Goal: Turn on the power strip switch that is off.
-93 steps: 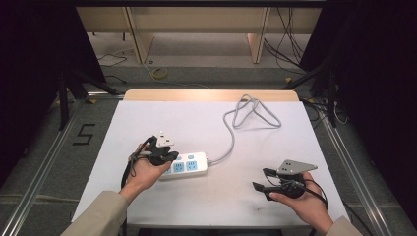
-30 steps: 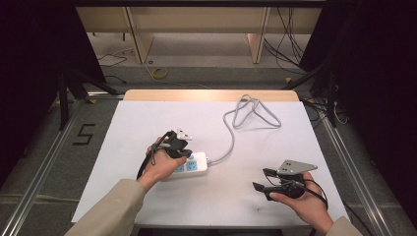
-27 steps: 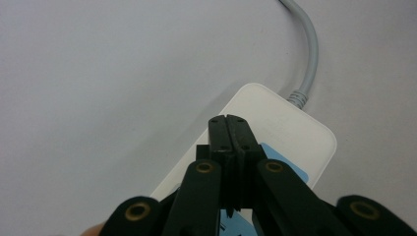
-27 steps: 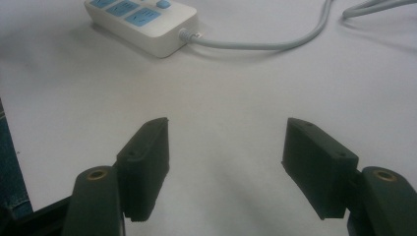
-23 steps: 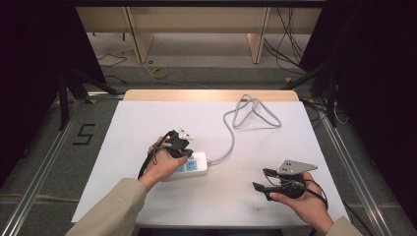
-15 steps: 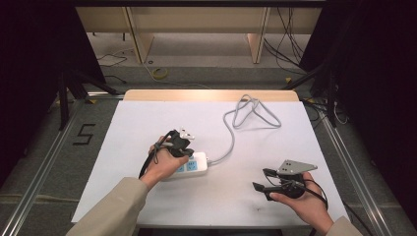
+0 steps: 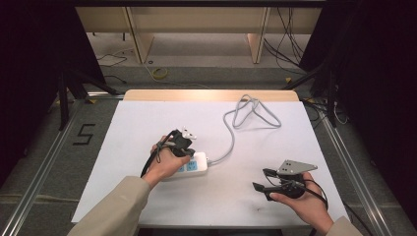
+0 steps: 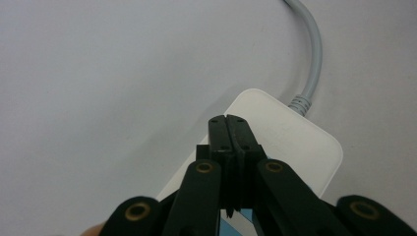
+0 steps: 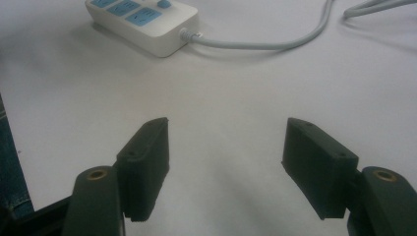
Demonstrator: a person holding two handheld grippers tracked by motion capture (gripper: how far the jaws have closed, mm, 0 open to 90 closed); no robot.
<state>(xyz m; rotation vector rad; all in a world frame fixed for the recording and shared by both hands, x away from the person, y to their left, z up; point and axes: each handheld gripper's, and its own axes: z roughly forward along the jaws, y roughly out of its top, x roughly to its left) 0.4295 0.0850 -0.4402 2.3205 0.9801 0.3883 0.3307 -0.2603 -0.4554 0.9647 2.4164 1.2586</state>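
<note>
Since the earliest frame, the left gripper [image 8: 230, 123] is shifted along the power strip [image 8: 290, 142]; its closed fingers are held over the strip's cable end. Well apart, the right gripper [image 9: 226, 167] is held open, with nothing between its fingers.

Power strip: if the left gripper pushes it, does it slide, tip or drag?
The power strip lies flat and low, so it likely slides, not tips. Its grey cable curves loosely, probably floppy, perhaps dragging slightly. The left gripper is shut above it.
</note>
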